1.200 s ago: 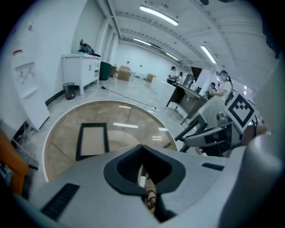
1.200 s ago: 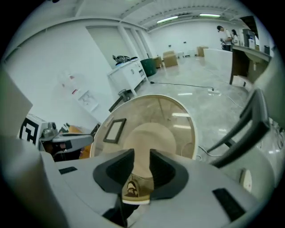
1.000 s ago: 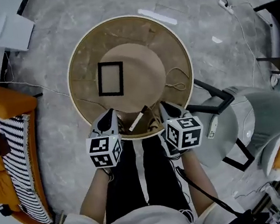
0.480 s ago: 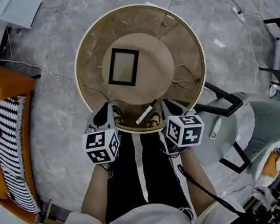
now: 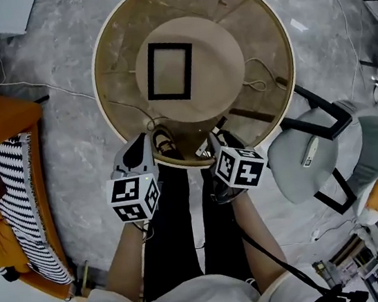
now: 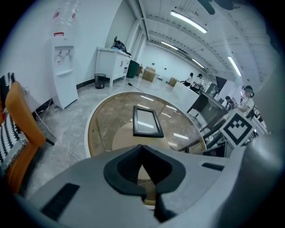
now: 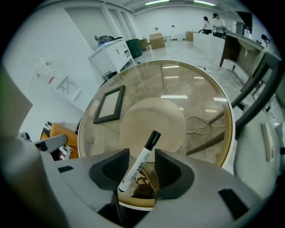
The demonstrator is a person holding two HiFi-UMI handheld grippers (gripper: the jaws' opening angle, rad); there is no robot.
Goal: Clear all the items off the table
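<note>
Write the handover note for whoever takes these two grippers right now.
Left gripper: jaws together, empty, near the glass table's near rim.
Right gripper: jaws apart, having just been opening. The marker leans between them with the pads not pressing it. I cannot tell whether it rests on the glass.
Picture frame: lies flat at the table's middle.
Done: nothing visibly cleared.
Left: marker and picture frame both have to come off the table.

One table [image 5: 262,25], one picture frame [image 5: 169,71], one marker [image 7: 139,165], two tools: left tool [image 6: 142,151], right tool [image 7: 141,156].
</note>
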